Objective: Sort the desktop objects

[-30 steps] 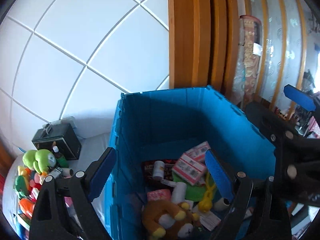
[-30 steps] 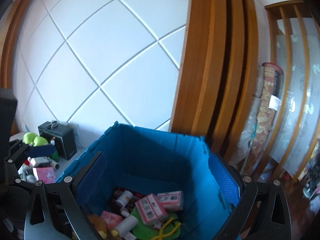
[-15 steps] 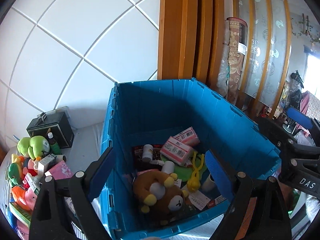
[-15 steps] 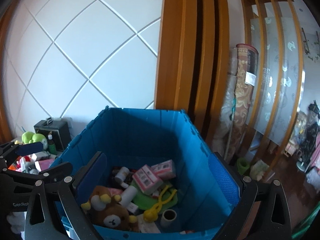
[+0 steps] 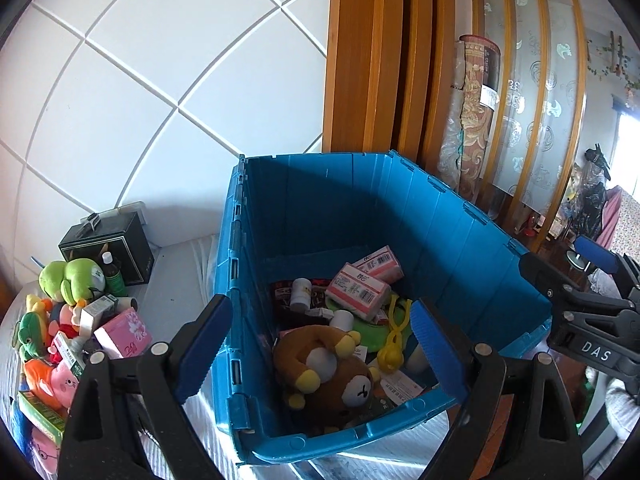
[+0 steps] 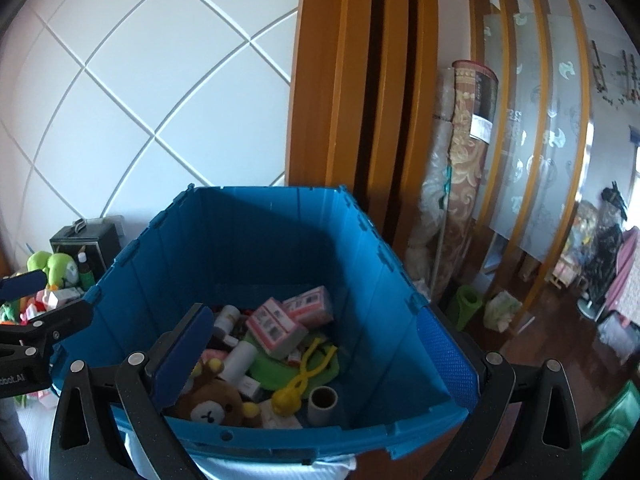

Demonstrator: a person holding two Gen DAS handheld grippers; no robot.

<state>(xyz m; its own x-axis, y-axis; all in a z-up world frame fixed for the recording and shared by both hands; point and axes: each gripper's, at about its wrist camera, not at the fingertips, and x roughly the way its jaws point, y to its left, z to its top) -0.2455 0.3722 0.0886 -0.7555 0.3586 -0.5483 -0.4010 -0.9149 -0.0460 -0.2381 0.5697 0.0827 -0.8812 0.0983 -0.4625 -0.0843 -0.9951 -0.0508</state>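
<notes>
The left gripper (image 5: 320,354) and right gripper (image 6: 316,356) are both hanging wide open and empty above the blue crate (image 5: 460,232), a brown bear (image 5: 332,376) lying inside it.

bin (image 5: 460,216): showing smooth blue plastic
bear (image 5: 332,376): lying ahead, looking like fuzzy brown plush
pads (image 5: 204,352): showing ribbed blue rubber
wall (image 5: 160,80): gleaming behind as glossy white tile
frame (image 6: 340,80): showing varnished wood

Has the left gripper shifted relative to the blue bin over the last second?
Yes. The left gripper has pulled back from the blue bin: its near rim, earlier out of frame, now shows below the open fingers.
</notes>
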